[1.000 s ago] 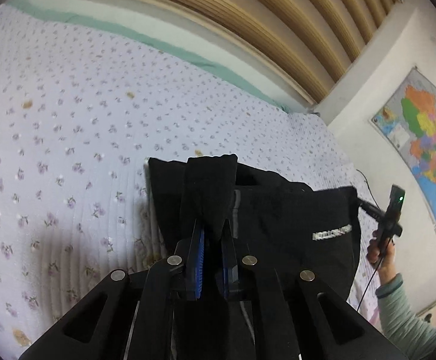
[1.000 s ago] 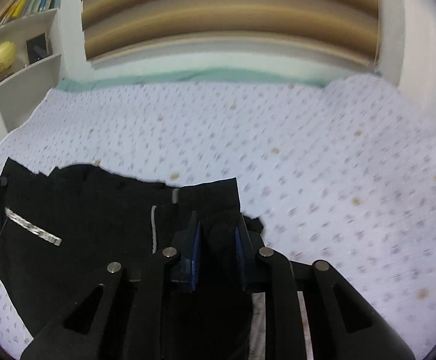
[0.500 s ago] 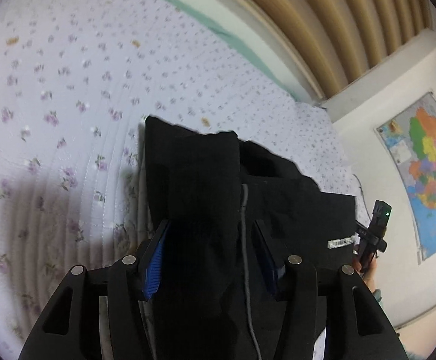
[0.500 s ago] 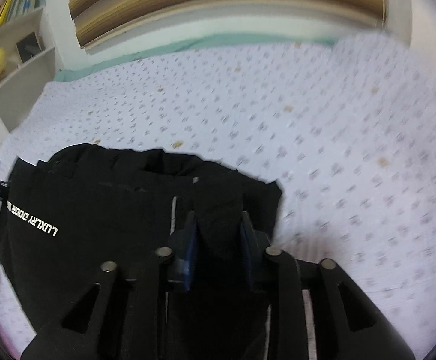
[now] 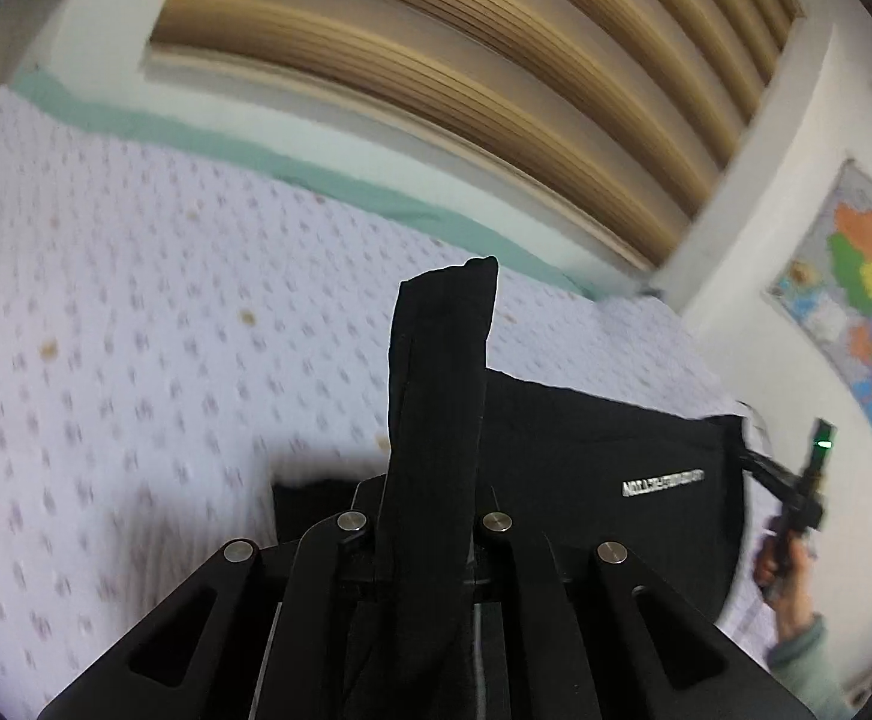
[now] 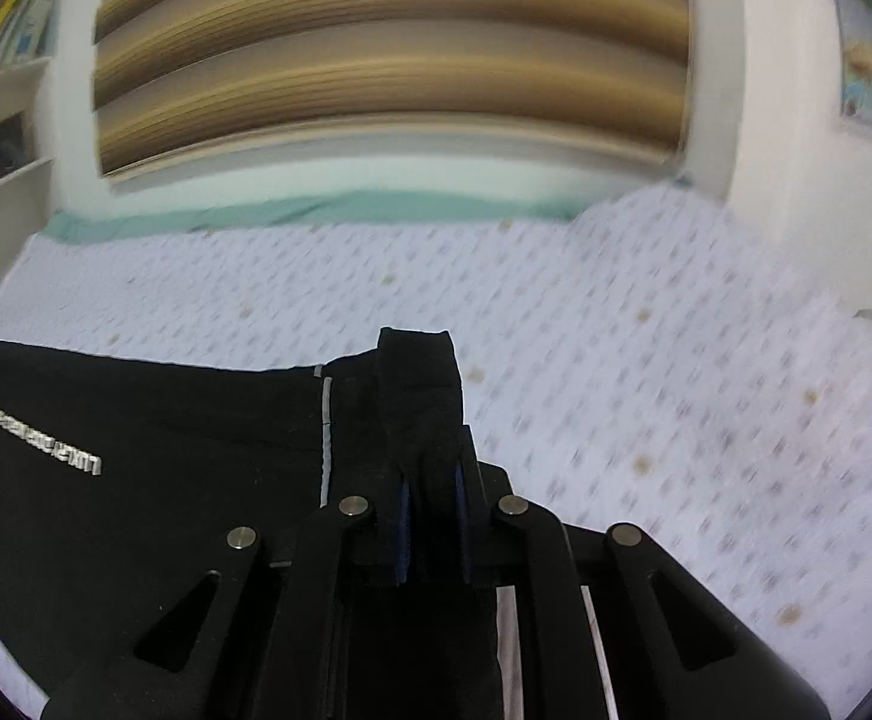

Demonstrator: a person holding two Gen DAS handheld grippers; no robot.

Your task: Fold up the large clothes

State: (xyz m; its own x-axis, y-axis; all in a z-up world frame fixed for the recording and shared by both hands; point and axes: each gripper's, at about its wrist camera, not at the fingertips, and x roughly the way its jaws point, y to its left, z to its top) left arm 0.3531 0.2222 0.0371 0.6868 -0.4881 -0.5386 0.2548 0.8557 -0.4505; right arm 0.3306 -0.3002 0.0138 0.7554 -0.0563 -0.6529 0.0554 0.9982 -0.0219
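Cloth stands up between both tools' fingers: the left gripper [image 5: 430, 540] and right gripper [image 6: 433, 516] each pinch a corner of the black garment [image 5: 586, 468], whose body stretches sideways between them, low over the bed [image 5: 136, 330] ahead. Left pads are hidden by fabric; motion blur smears the bedding, and the garment's lower part is cut off.

A white line of lettering [image 6: 43, 440] stands on the black garment [image 6: 154, 420], upside down and blurred in both views; "LUXURY" can just be made out, the rest is unreadable.
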